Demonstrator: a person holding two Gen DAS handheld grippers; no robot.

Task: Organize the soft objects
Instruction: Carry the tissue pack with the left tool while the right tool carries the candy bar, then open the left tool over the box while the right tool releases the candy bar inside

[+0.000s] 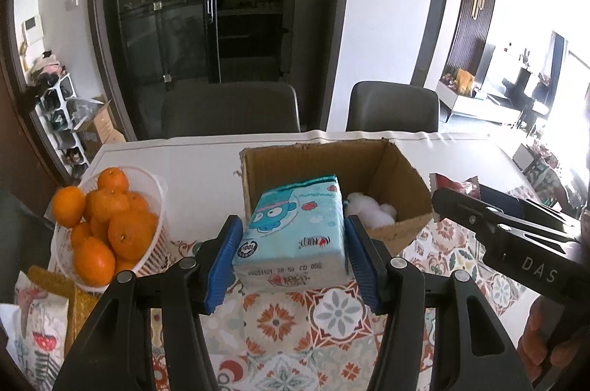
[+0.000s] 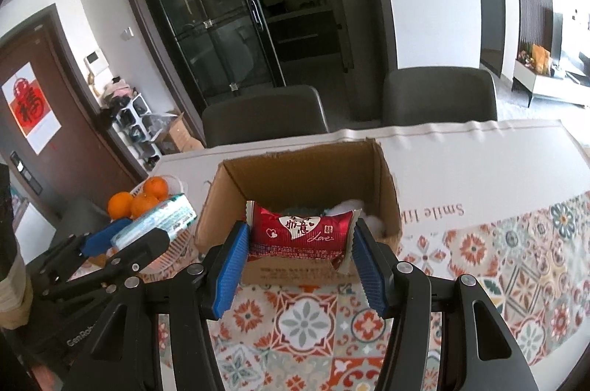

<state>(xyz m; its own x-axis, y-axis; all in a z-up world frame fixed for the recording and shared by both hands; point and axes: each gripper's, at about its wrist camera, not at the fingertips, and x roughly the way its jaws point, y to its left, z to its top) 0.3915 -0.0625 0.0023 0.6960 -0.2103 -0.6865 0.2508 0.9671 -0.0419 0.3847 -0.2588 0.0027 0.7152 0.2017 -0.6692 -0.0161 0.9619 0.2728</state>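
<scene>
Left gripper [image 1: 291,239] — blue pads closed against both sides of a light-blue tissue pack [image 1: 295,228], held above the patterned tablecloth [image 1: 332,313], just before the cardboard box [image 1: 405,169]. Right gripper [image 2: 298,262] — clamped on a red tissue pack [image 2: 300,230], at the box's near wall. White fluffy item [image 1: 370,212] lies inside the box. White basket [image 1: 155,184] of oranges [image 1: 131,232] stands left of the box.
</scene>
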